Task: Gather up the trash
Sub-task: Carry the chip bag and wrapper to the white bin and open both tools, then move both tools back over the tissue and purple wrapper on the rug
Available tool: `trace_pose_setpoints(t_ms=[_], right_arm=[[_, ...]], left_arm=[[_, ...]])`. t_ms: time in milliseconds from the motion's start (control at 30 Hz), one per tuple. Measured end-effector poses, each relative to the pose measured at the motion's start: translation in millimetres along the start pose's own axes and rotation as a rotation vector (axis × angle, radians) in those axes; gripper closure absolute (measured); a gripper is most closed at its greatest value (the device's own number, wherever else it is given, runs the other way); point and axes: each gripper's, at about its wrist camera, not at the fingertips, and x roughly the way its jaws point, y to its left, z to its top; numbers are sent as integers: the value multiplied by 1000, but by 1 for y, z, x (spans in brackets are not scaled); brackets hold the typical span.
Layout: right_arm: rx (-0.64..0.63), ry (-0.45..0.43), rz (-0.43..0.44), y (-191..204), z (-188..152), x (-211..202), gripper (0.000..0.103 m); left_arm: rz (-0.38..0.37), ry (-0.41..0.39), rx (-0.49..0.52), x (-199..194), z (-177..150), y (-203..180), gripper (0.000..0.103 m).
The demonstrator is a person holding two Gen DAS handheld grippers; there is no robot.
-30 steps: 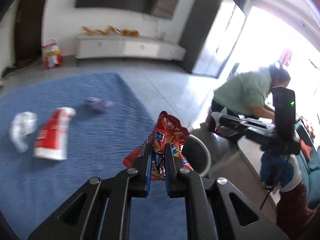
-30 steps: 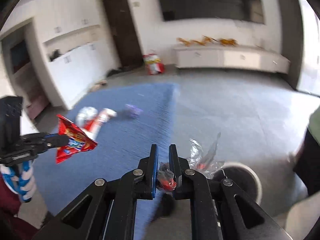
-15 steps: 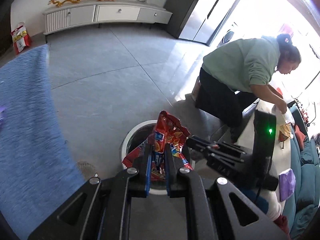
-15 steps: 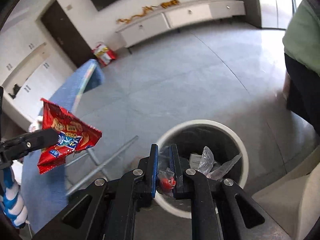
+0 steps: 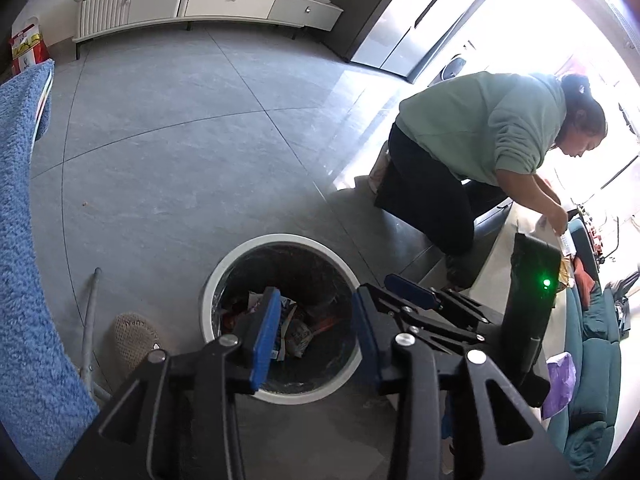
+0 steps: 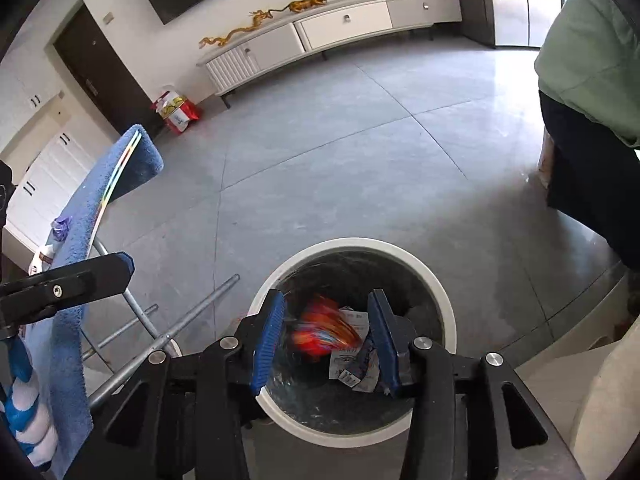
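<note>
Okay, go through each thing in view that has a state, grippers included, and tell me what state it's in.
left gripper: jaws just opened, nothing between them, over the bin.
right gripper: jaws just opened, nothing gripped.
trash bin: upright, no lid, partly filled with wrappers.
red snack bag: blurred inside the bin's mouth, free of both grippers.
cabinet drawers: closed.

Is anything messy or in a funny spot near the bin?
Mostly tidy: the wrappers are landing inside the bin, none spilled on the floor around it. One odd thing: a purple wrapper lies on the blue rug, which looks draped over a metal frame.
</note>
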Motion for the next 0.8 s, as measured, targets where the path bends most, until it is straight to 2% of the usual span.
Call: trace_pose_setpoints(t_ms=[100, 233, 367, 567, 667, 800], right_arm=[[2, -13, 17, 4, 1, -4, 59], [-10, -45, 26, 17, 2, -22, 59], [-28, -91, 37, 31, 0, -48, 55], [-90, -174, 62, 69, -6, -98, 50], [-118, -204, 81, 90, -10, -115, 42], [-168, -238, 132, 127, -18, -135, 41]], left_arm=[[10, -21, 4, -15, -4, 1, 67], [80, -83, 43, -47, -13, -1, 66], [202, -177, 70, -91, -27, 4, 53], [373, -298, 46, -157, -56, 23, 52], [444, -355, 17, -191, -71, 35, 52], [541, -436, -21, -237, -91, 48, 52]])
